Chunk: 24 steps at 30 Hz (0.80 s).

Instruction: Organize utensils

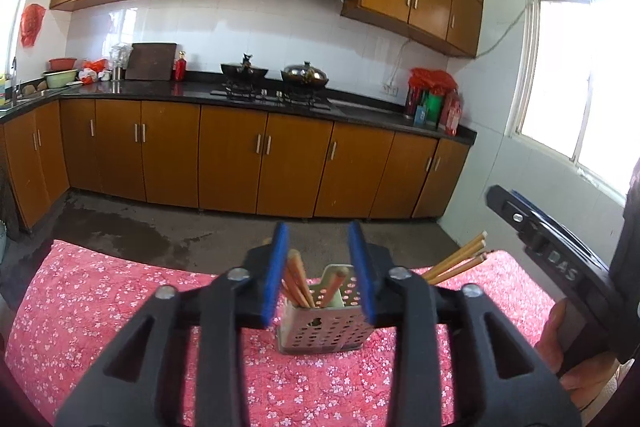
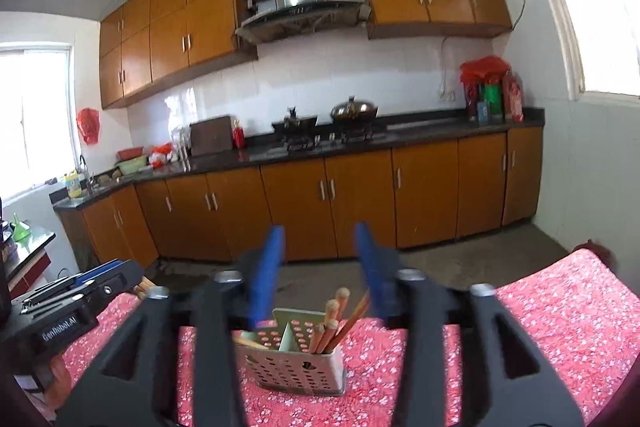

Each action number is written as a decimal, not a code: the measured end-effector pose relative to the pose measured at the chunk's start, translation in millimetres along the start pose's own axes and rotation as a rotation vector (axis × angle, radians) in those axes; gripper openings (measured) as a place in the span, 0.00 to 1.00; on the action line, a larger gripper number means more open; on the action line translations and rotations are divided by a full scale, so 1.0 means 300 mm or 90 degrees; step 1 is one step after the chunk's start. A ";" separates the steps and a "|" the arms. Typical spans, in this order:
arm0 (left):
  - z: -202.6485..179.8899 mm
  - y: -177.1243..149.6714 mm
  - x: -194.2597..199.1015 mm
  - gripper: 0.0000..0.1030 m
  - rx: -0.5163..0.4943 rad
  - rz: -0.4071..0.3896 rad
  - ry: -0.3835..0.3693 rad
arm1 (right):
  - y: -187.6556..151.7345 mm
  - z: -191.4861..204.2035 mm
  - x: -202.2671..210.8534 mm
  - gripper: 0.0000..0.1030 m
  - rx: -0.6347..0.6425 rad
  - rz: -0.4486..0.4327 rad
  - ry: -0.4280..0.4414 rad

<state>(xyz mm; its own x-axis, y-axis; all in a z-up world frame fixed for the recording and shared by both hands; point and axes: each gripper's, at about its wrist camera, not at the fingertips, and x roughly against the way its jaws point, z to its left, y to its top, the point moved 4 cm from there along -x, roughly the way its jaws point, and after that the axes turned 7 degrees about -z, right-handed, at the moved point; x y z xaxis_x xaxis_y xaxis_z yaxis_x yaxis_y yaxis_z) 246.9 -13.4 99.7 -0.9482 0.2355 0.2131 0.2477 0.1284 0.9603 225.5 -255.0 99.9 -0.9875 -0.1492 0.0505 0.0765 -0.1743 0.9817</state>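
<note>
I hold a pair of black tongs with blue pads in each hand, both pointing across a table draped in a red floral cloth (image 1: 100, 307) toward a kitchen wall of orange-brown cabinets. Seen along my left tongs (image 1: 319, 277), the jaws stand apart and released, gripping nothing; between and just beyond the two pads sits a perforated metal utensil holder (image 1: 320, 331), upright on the cloth, with a divider making two compartments. A bundle of wooden chopsticks (image 1: 298, 277) leans in its left compartment, close beside my left pad, and one more stick stands near the divider. To the right of these tongs, more chopstick ends (image 1: 460, 259) poke out past my right tongs, whose black body fills the right edge with my right hand (image 1: 560, 339) wrapped around its handle. Seen along my right tongs (image 2: 320, 267), the jaws are also released and empty, somewhat blurred. To their left, the body of my left tongs shows at the frame edge. Below and between the pads stands the same holder, with a single stick lying low in its left compartment and a cluster of chopsticks (image 2: 336, 319) leaning rightward in the right compartment, near but not touching my right pad.
</note>
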 end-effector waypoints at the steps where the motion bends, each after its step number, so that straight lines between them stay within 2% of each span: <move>1: 0.013 0.004 0.031 0.44 0.001 -0.012 0.005 | 0.007 -0.002 0.035 0.67 0.003 -0.014 -0.005; 2: 0.019 0.007 0.058 0.53 0.000 -0.020 0.011 | 0.012 -0.003 0.057 0.73 0.007 -0.023 -0.009; 3: 0.030 0.004 0.089 0.58 -0.005 -0.029 0.021 | 0.011 -0.004 0.089 0.85 0.010 -0.034 -0.014; 4: 0.035 -0.002 0.113 0.69 -0.010 -0.035 0.031 | 0.008 -0.004 0.116 0.95 0.013 -0.043 -0.016; 5: 0.045 -0.016 0.150 0.78 -0.019 -0.044 0.048 | -0.003 -0.003 0.150 0.98 0.018 -0.052 -0.020; 8: 0.067 -0.064 0.236 0.91 -0.038 -0.056 0.077 | -0.047 0.001 0.222 0.98 0.039 -0.057 -0.038; 10: 0.076 -0.104 0.292 0.95 -0.052 -0.064 0.098 | -0.083 0.006 0.253 0.98 0.052 -0.043 -0.051; 14: 0.067 -0.171 0.397 0.96 -0.082 -0.086 0.135 | -0.164 -0.006 0.307 0.98 0.044 -0.004 -0.084; 18: 0.048 -0.261 0.461 0.96 -0.105 -0.085 0.150 | -0.240 -0.006 0.368 0.98 0.024 0.011 -0.081; 24: 0.026 -0.375 0.486 0.96 -0.121 -0.065 0.156 | -0.356 0.048 0.439 0.98 0.102 0.006 -0.117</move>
<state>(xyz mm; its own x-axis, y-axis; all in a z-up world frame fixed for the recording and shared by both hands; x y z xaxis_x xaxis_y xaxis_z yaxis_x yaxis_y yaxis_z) 82.3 14.2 21.3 -0.9916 -0.0105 0.1287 0.1290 -0.0484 0.9905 85.2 -242.0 4.3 -0.9964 0.0325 0.0778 0.0774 -0.0142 0.9969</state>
